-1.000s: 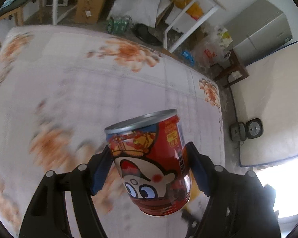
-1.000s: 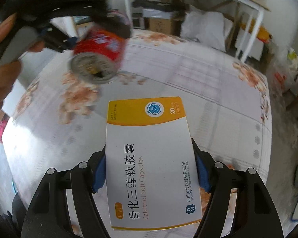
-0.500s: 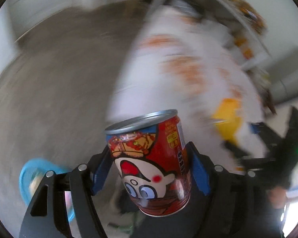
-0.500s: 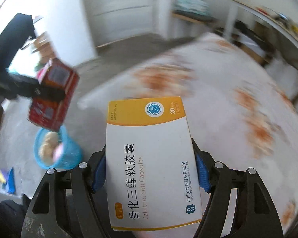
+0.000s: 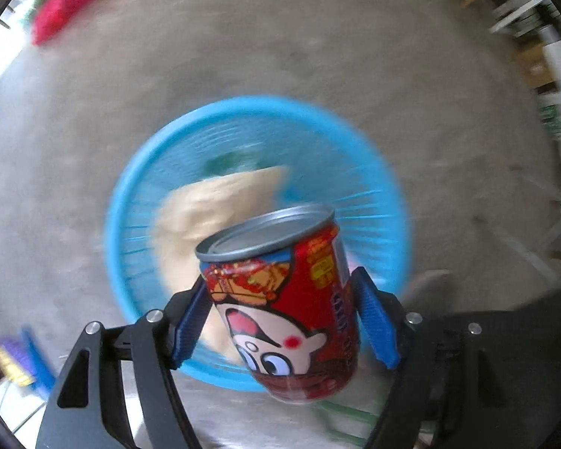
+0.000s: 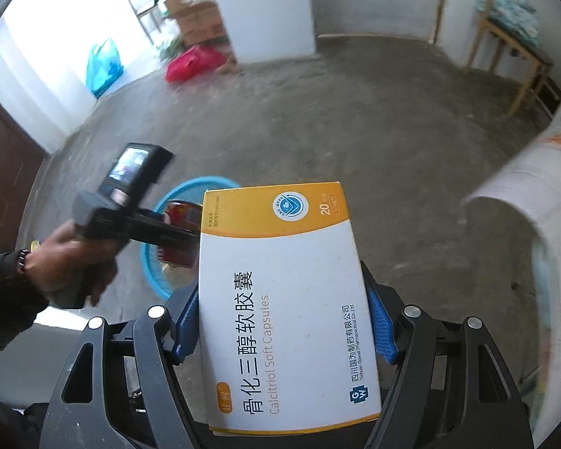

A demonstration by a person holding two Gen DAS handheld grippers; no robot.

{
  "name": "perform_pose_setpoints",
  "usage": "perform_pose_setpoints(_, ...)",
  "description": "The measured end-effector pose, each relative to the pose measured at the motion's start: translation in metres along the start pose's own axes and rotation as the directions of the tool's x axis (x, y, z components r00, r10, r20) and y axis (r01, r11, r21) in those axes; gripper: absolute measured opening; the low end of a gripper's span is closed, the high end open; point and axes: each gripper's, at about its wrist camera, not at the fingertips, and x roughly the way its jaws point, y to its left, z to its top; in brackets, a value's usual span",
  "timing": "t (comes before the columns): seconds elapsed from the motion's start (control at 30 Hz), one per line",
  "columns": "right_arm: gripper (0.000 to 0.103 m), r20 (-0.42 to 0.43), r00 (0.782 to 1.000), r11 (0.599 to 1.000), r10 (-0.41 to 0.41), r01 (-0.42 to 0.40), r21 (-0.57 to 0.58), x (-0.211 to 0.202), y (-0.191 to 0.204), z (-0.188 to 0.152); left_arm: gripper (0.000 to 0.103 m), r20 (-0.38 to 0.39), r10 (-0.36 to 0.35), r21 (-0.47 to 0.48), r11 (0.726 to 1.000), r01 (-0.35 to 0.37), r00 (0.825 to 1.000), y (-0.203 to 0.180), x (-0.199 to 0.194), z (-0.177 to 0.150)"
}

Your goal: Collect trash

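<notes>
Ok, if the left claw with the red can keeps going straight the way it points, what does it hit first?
Probably the blue basket. The left claw, shut on the red can, points into its opening, so it would likely meet the beige wad inside. Depth is blurry.

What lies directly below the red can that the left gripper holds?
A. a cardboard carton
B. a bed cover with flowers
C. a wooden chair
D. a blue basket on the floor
D: in the left wrist view the red can, clamped by the left gripper, hangs over the blue basket, which stands on the grey floor.
</notes>
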Motion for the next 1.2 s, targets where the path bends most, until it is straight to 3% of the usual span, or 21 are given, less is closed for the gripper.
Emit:
perform_pose_setpoints(0.07,0.068,-0.02,1.0,1.0,0.008,-0.009,-0.016,0.009,0.008,0.005,0.08,-0.039,0.052,-0.043,0.998,-0.053,0.998,0.019,0.016,-0.003)
perform_pose_setpoints(0.17,0.068,-0.052,0.998,0.999,0.02,-0.022,-0.035,0.027,0.018,0.014,0.093,-0.044,0.038,-0.093,0.995,-0.042,0.998,0.038,0.019,-0.004)
perform_pose_setpoints(0.3,0.068,-0.088,0.995,0.997,0.037,-0.043,-0.071,0.046,0.034,0.02,0.094,0.013,0.013,-0.148,0.989,-0.011,1.0,0.058,0.006,-0.006)
perform_pose_setpoints(0.47,0.069,-0.152,0.985,0.987,0.077,-0.097,-0.126,0.082,0.064,0.026,0.094,0.096,-0.057,-0.259,0.962,0.08,0.994,0.089,-0.018,-0.004)
perform_pose_setpoints(0.63,0.07,-0.19,0.977,0.974,0.092,-0.128,-0.185,0.123,0.102,0.04,0.094,0.139,-0.06,-0.33,0.938,0.103,0.988,0.127,-0.036,-0.01)
perform_pose_setpoints(0.7,0.084,-0.179,0.981,0.972,0.079,-0.115,-0.205,0.138,0.115,0.044,0.094,0.14,-0.055,-0.354,0.93,0.102,0.989,0.139,-0.04,-0.015)
perform_pose_setpoints(0.73,0.096,-0.171,0.983,0.97,0.061,-0.099,-0.222,0.15,0.122,0.046,0.094,0.14,-0.053,-0.368,0.924,0.102,0.989,0.146,-0.042,-0.018)
perform_pose_setpoints(0.77,0.095,-0.173,0.984,0.967,0.052,-0.092,-0.237,0.158,0.125,0.045,0.094,0.142,-0.054,-0.379,0.919,0.105,0.988,0.151,-0.043,-0.02)
perform_pose_setpoints(0.9,0.095,-0.223,0.973,0.971,0.056,-0.105,-0.214,0.173,0.125,0.035,0.094,0.147,-0.057,-0.382,0.918,0.11,0.988,0.156,-0.046,-0.026)
perform_pose_setpoints(1.07,0.095,-0.202,0.979,0.989,-0.001,-0.028,-0.142,0.164,0.109,0.023,0.095,0.129,-0.072,-0.348,0.931,0.113,0.989,0.14,-0.042,-0.035)
perform_pose_setpoints(1.2,0.095,-0.176,0.984,0.999,-0.032,0.027,-0.03,0.149,0.096,0.003,0.096,0.125,0.0,-0.278,0.96,0.035,0.992,0.11,-0.042,-0.055)
